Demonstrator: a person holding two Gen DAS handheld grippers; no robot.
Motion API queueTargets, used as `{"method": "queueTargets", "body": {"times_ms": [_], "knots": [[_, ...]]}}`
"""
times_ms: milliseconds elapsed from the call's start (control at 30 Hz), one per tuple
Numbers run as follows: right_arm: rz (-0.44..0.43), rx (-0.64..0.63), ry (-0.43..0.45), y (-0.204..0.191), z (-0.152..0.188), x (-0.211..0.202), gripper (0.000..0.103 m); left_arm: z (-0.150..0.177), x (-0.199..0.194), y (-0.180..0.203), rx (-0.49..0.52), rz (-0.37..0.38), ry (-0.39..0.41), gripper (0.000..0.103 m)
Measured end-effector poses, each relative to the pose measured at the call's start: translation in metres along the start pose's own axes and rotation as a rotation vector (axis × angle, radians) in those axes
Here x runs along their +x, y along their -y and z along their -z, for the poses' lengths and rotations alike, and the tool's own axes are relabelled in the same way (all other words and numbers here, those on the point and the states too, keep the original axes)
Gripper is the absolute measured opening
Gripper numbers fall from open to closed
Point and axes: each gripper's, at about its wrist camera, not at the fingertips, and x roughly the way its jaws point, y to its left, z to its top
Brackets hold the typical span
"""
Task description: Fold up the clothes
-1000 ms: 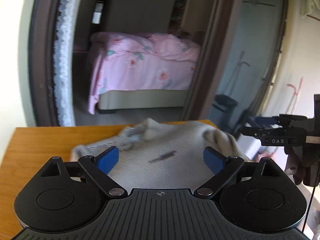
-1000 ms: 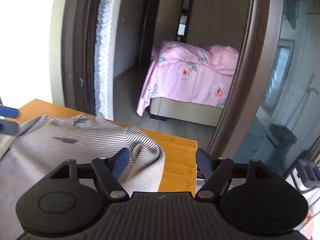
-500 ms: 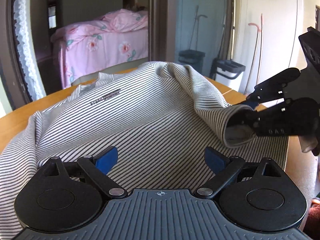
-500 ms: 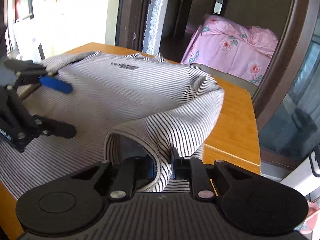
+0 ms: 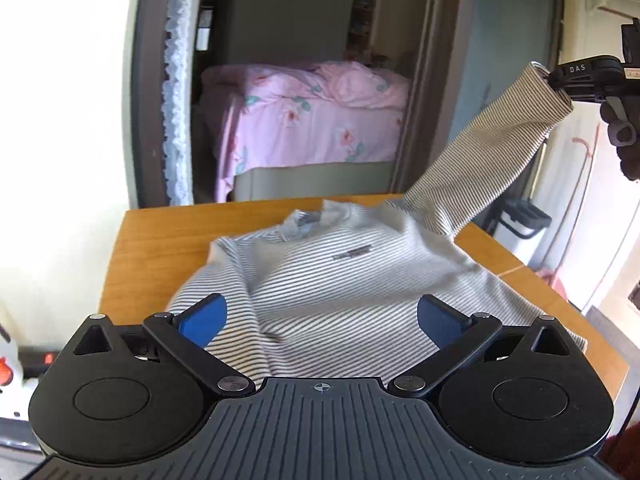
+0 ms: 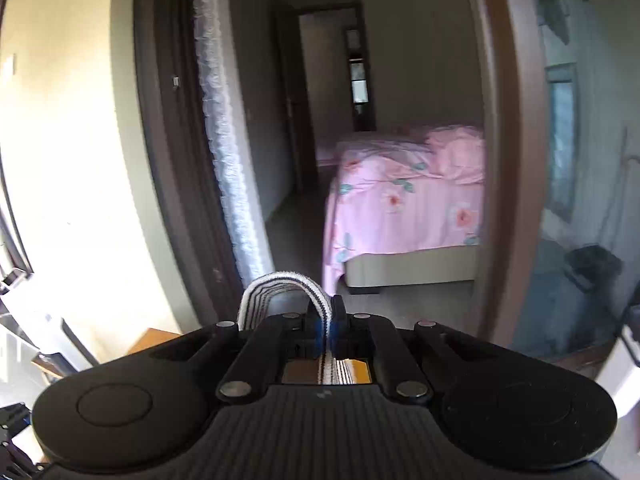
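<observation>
- Presently, left gripper [image 5: 318, 316]: jaws spread wide, blue pads [image 5: 202, 320] either side of the lower middle of the left wrist view, nothing between them; it hangs above the near part of the shirt.
- Right gripper [image 6: 325, 326]: jaws pressed together on the sleeve cuff [image 6: 288, 284], which loops up above the fingertips at centre frame; in the left wrist view the same gripper [image 5: 554, 80] sits at the upper right edge, raised well above the table.
- Striped shirt [image 5: 352, 276]: grey-and-white, body lying rumpled on the table at mid-frame, small dark chest print facing up, collar toward the far edge.
- Sleeve [image 5: 496, 148]: stretched diagonally from the shirt's shoulder to the upper right.
- Wooden table [image 5: 160, 236]: orange-brown top, bare at the left of the shirt.
- Bed [image 5: 312, 120]: pink floral cover, upper middle, seen through a dark door frame [image 5: 140, 80].
</observation>
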Motion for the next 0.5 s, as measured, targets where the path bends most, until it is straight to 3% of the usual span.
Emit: {"method": "queueTargets", "body": {"times_ms": [200, 400, 433, 500], "knots": [[-0.143, -0.032, -0.077, -0.079, 0.003, 0.082, 0.004, 0.017, -0.026, -0.033, -0.038, -0.094, -0.031, 0.103], [-0.174, -0.062, -0.166, -0.129, 0.028, 0.128, 0.006, 0.028, -0.047, -0.057, -0.073, -0.135, -0.055, 0.103], [-0.178, -0.069, -0.173, -0.136, 0.032, 0.132, 0.009, 0.029, -0.049, -0.059, -0.062, -0.134, -0.061, 0.103], [-0.184, -0.131, -0.166, -0.149, 0.038, 0.124, 0.027, 0.031, -0.051, -0.06, -0.024, -0.134, -0.08, 0.103]]}}
